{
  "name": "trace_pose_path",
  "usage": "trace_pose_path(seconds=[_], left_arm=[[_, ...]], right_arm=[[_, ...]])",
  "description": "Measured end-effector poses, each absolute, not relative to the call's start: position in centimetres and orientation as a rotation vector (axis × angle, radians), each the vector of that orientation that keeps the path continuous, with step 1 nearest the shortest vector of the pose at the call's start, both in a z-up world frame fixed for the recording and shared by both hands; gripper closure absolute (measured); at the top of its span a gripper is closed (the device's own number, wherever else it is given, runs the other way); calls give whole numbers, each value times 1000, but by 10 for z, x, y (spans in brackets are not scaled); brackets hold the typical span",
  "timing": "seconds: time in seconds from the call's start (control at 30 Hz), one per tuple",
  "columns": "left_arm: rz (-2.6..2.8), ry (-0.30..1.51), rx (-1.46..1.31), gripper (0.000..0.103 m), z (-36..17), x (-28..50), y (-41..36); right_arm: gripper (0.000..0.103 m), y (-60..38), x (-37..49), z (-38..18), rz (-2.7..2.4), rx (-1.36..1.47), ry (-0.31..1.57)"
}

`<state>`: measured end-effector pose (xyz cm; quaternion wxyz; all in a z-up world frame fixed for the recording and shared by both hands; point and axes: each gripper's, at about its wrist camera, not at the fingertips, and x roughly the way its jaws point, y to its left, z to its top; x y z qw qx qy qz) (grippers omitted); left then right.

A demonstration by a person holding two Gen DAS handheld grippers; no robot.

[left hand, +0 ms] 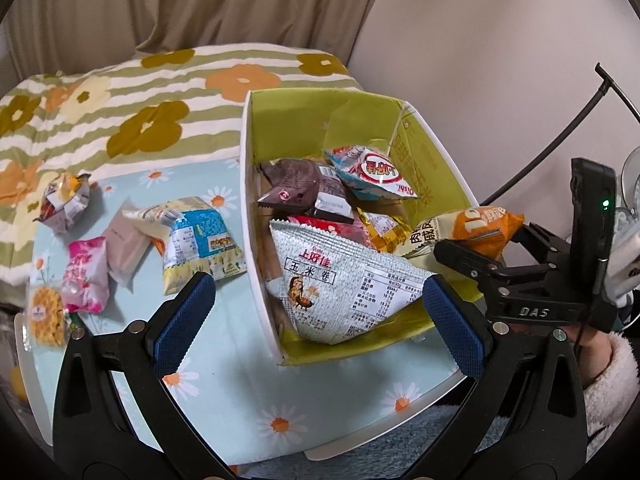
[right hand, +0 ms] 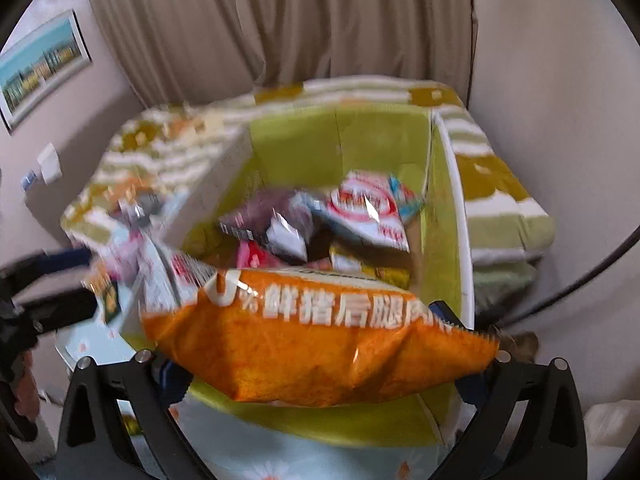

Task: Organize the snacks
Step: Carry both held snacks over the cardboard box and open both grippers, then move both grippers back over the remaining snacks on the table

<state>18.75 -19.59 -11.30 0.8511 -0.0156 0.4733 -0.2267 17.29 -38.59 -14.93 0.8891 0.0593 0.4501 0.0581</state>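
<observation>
A green-lined box stands on the table and holds several snack packs, a silver corn-roll pack in front. My left gripper is open and empty, just in front of the box's near left corner. My right gripper is shut on an orange snack pack and holds it over the box's near right side; the gripper and its pack also show in the left wrist view. Loose packs lie left of the box: a blue-and-yellow one, a pink one.
The table has a light blue daisy cloth. A bed with a flowered striped blanket lies behind it, curtains beyond. More packs lie at the far left: a beige one, a crumpled one, a yellow one.
</observation>
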Motion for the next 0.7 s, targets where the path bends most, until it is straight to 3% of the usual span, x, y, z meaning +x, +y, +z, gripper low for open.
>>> trace_pose_path(seconds=[0.33, 0.57, 0.63, 0.7], left_arm=[[-502, 997, -38, 0, -113, 193, -201], [-532, 963, -16, 0, -103, 203, -214], [-536, 965, -21, 0, -104, 205, -215], [-538, 971, -27, 0, -105, 206, -214]], right_arm=[[0, -388, 175, -168, 89, 72, 999], [0, -383, 167, -155, 111, 21, 896], [0, -380, 172, -161, 96, -16, 997], [0, -387, 165, -154, 119, 38, 886]])
